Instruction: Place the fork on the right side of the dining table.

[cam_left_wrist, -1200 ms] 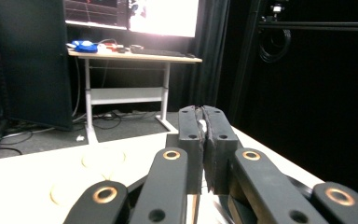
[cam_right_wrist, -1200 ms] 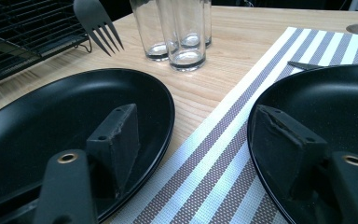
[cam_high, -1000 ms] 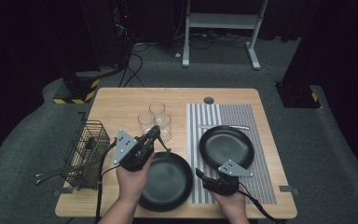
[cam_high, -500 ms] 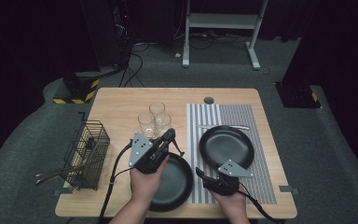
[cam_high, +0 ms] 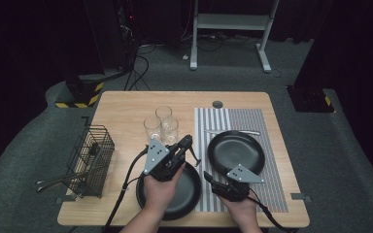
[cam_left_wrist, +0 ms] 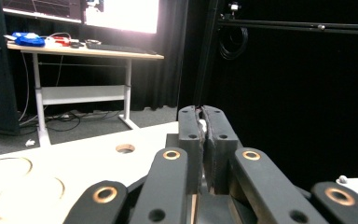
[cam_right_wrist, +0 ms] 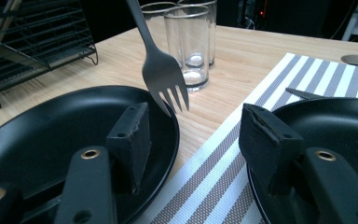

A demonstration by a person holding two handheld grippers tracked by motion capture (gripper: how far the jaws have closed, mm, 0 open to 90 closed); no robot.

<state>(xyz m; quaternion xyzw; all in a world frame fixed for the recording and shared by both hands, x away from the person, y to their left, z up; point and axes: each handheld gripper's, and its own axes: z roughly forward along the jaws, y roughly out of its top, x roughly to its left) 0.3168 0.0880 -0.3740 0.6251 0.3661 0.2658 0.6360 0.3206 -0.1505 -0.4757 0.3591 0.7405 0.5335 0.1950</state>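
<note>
At the far left of the tabletop stands a wire basket with utensils poking out of it, and 3 glasses are grouped near the middle. The left hand-held gripper has its jaws pressed together on a fork, which hangs tines down over the right rim of the near black plate. The right hand-held gripper rests low between that plate and the far black plate on the striped placemat; its jaws have just been closing, half spread with nothing between them. A utensil already lies beyond the far plate. The fork looks fetched but not yet laid down.
</note>
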